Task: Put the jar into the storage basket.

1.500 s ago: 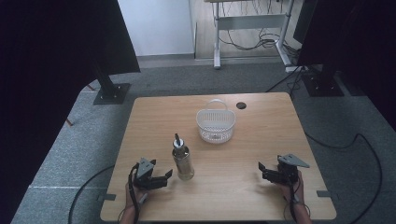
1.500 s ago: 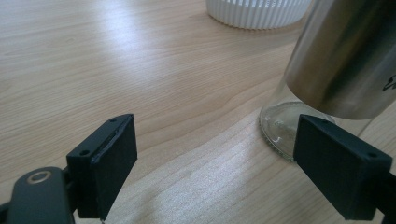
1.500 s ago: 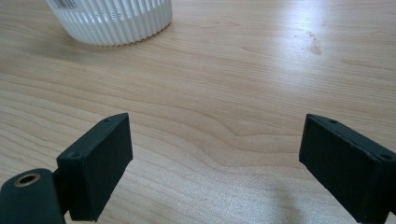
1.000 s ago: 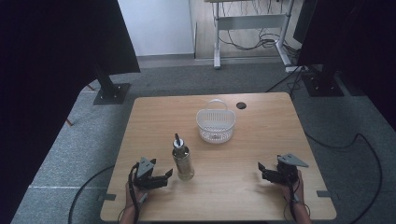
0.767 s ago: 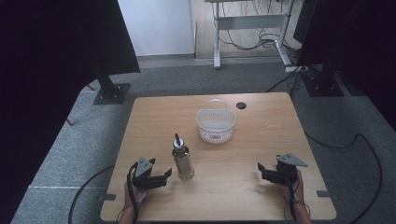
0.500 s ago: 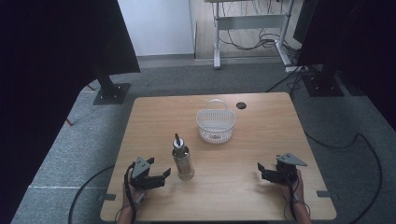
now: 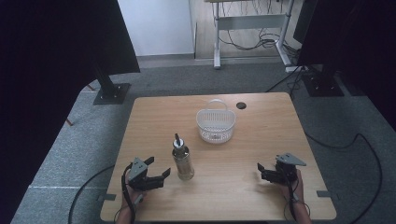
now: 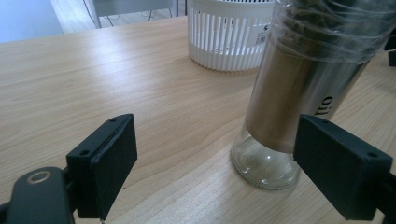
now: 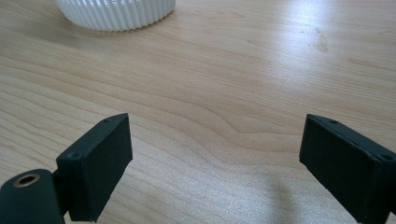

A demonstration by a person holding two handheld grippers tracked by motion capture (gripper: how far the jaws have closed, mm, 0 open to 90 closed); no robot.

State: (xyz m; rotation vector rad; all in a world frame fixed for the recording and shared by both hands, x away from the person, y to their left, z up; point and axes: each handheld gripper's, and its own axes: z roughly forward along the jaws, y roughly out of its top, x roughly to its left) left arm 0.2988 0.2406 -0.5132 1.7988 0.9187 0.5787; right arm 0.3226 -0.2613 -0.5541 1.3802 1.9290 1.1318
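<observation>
1. Here we are at the wooden desk (image 7: 224, 126), and right in the middle of the near half stands a glass bottle (image 7: 182, 159), upright, with a dark pourer on top and a golden label round its body.
2. Over to the left tool (image 7: 159, 169): it sits low at the near left corner, jaws spread wide, pointing toward the bottle and just beside it, not touching.
3. From the left gripper view the bottle's (image 8: 299, 88) clear base rests on the desk, ahead of the spread jaws and toward the right-hand one, with nothing pinched between them.
4. Beyond the bottle, a white slatted basket (image 7: 215, 123) with a thin handle sits near the desk's centre, toward the far side, well apart from both tools.
5. And the right tool (image 7: 263, 169), held at the near right corner: jaws wide apart too, bare wood between them, and the basket's (image 9: 116, 11) rim far off at the upper left of the right gripper view.
6. A small dark round hole (image 7: 241, 105) marks the desk's far edge, just beyond the basket.
</observation>
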